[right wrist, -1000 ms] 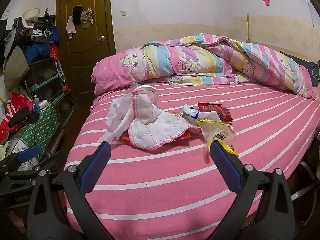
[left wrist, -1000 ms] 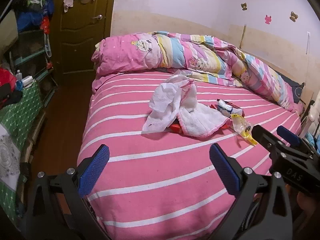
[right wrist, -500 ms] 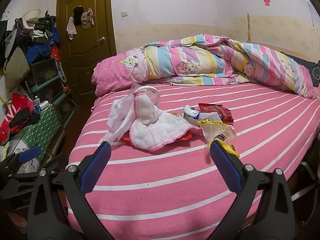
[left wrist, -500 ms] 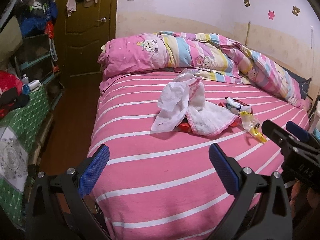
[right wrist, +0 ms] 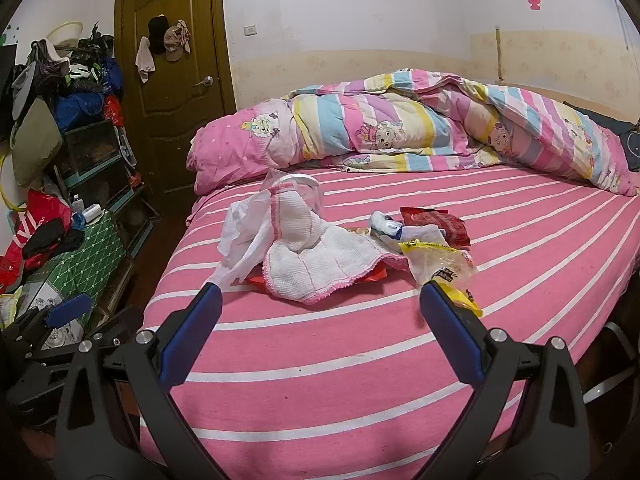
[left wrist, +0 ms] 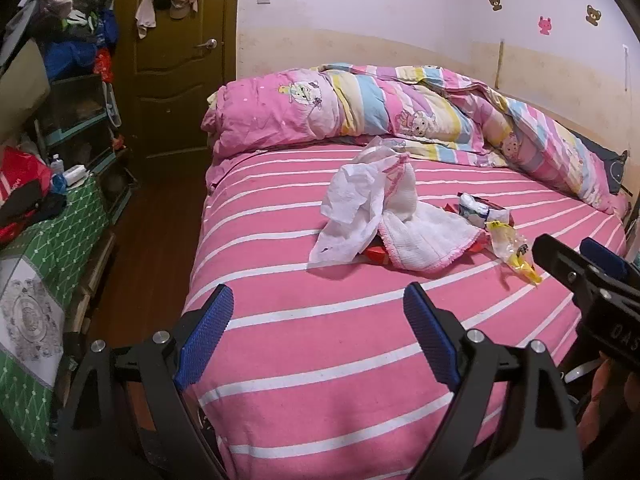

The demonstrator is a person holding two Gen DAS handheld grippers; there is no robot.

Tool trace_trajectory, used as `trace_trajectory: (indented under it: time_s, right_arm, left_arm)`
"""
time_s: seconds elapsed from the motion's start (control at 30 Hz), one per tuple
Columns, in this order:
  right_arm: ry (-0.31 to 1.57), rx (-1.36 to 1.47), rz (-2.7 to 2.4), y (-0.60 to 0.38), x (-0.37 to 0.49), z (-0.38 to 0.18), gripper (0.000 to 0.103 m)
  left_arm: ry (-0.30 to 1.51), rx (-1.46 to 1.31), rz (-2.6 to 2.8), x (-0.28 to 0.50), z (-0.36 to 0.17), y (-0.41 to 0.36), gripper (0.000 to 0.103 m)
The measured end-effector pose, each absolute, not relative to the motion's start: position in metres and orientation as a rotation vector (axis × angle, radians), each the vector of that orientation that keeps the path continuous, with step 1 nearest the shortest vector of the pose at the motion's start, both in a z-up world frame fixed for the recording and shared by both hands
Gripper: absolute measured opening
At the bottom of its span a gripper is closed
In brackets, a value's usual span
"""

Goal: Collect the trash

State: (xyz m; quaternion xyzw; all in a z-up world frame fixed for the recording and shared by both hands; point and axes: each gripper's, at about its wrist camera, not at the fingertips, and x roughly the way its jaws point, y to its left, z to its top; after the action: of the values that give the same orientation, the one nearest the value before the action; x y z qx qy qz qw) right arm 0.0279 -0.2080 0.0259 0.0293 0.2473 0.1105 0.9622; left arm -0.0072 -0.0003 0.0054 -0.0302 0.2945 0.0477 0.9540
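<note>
A heap of trash lies mid-bed on the pink striped sheet: a white plastic bag (left wrist: pixel 352 208) (right wrist: pixel 244 236), a white cloth with pink trim (left wrist: pixel 424 240) (right wrist: pixel 316 264), a red wrapper (right wrist: pixel 440 224), a small white and blue packet (left wrist: pixel 474 208) (right wrist: pixel 386 222) and a clear and yellow wrapper (left wrist: pixel 514 252) (right wrist: pixel 440 260). My left gripper (left wrist: pixel 318 330) is open and empty over the bed's near edge. My right gripper (right wrist: pixel 320 328) is open and empty, just short of the heap; it also shows at the right of the left wrist view (left wrist: pixel 588 268).
A rolled pink and striped quilt (right wrist: pixel 400 128) lies along the far side of the bed (right wrist: pixel 360 380). A brown door (right wrist: pixel 176 92) stands at the back left. Cluttered shelves (right wrist: pixel 92 152) and a green covered box (left wrist: pixel 44 264) line the left wall beside a strip of wood floor (left wrist: pixel 152 248).
Both grippers stay open. The left wrist view has swung a little right and back, so the bed and heap sit further right. The right wrist view has edged slightly closer.
</note>
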Motion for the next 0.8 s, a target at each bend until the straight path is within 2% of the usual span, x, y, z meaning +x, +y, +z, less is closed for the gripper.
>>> trace_trajectory:
  time_s: [0.8]
  right_arm:
    - [0.503, 0.062, 0.226, -0.2069, 0.0278, 0.0251, 0.098]
  left_arm:
    - [0.603, -0.061, 0.095, -0.0077, 0.0043, -0.0033, 0.085]
